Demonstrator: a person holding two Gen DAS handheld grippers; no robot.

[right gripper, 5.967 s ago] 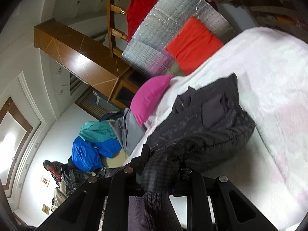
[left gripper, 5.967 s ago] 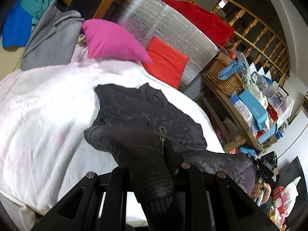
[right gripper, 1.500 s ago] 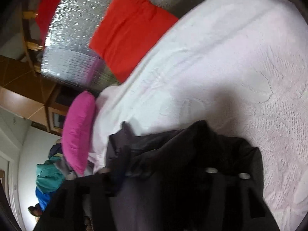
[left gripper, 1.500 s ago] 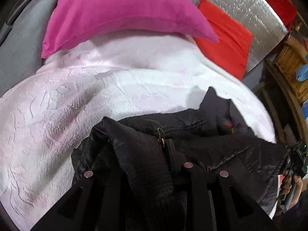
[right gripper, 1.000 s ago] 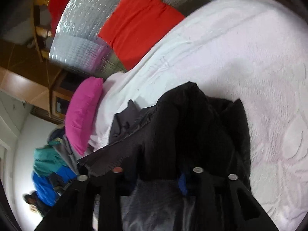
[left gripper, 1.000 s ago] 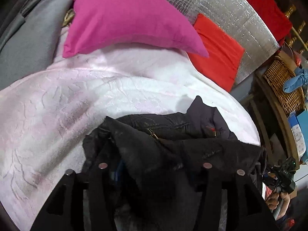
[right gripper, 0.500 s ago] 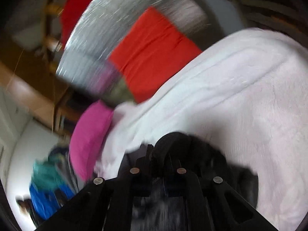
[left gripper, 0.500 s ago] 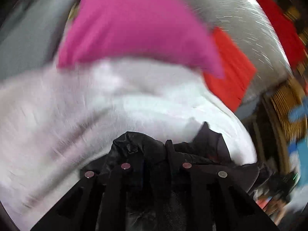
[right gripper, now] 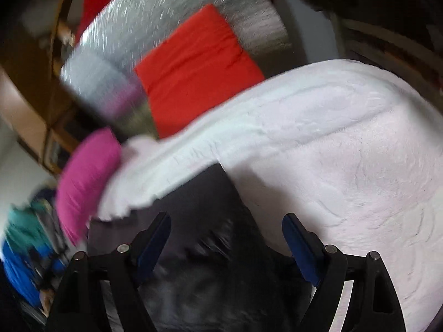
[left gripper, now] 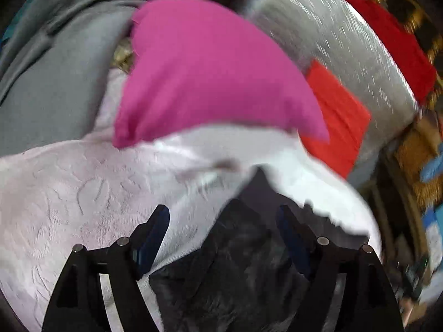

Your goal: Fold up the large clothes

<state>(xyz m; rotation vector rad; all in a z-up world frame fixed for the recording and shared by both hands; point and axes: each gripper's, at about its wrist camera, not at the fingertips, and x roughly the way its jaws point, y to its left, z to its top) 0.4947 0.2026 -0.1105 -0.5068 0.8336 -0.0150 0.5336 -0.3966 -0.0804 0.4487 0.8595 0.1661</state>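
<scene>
The left claw [left gripper: 221, 221] is standing wide open over the dark jacket [left gripper: 243, 262], its blue-padded fingers [left gripper: 151, 235] spread apart and gripping nothing. The right claw [right gripper: 225, 227] is likewise gaping, with the jacket [right gripper: 210, 249] lying below and between its fingers [right gripper: 300, 249] but not pinched by them. The jacket is lying bunched on the bed [left gripper: 69, 193], on the pale pink textured bedspread [right gripper: 346, 166], toward the near edge in both views, with one pointed corner reaching toward the head of the bed. A magenta pillow [left gripper: 210, 72] is resting at the head of the bed, a red cushion [right gripper: 196, 66] is leaning beside it against a silver foil panel [left gripper: 332, 41], and a grey garment [left gripper: 49, 83] is lying at the bed's far left corner. Both views are blurring with motion.
</scene>
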